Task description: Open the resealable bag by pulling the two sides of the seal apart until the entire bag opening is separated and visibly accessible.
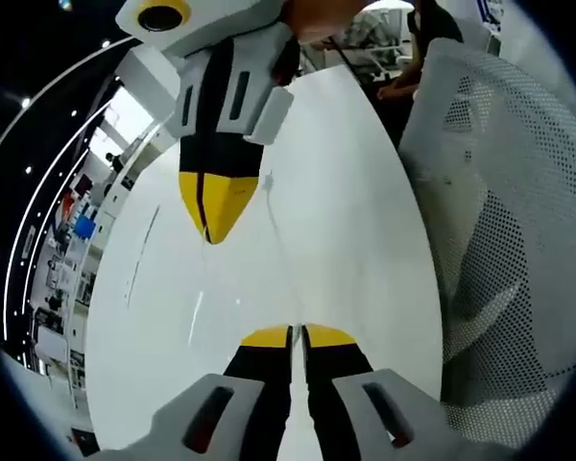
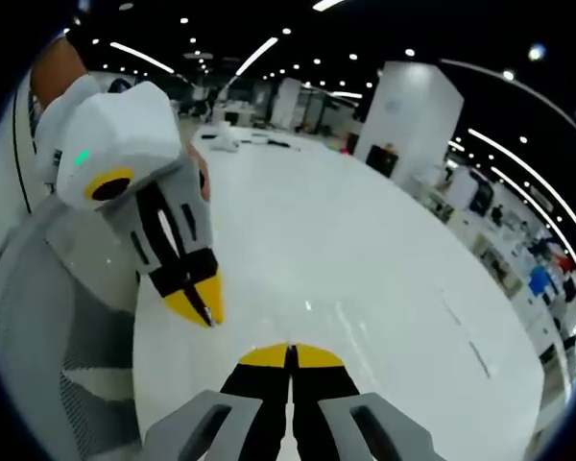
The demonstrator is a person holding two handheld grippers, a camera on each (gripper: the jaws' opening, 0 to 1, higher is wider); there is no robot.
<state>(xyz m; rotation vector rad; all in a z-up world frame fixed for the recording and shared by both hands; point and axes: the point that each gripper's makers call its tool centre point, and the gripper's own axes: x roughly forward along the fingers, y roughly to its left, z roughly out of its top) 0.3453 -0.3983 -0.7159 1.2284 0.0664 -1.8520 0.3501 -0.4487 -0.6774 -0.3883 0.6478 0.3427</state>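
Observation:
The resealable bag [image 1: 280, 259] is clear and very hard to see. It shows as a faint film with a thin crease running between the two grippers over the white table [image 1: 346, 192]. My left gripper [image 1: 297, 333] is shut, and the crease ends in its yellow-tipped jaws. My right gripper [image 1: 209, 233] comes down from the top of the left gripper view, also shut, a short way from the left one, tip facing tip. In the right gripper view my right gripper [image 2: 290, 350] is shut at the bottom, and the left gripper [image 2: 205, 313] points at it from the upper left.
A white mesh chair [image 1: 504, 240] stands close along one side of the table and also appears as a chair back [image 2: 48, 317]. A person [image 1: 418, 58] sits at the table's far end. Shelves and desks [image 2: 518, 259] lie beyond the table edge.

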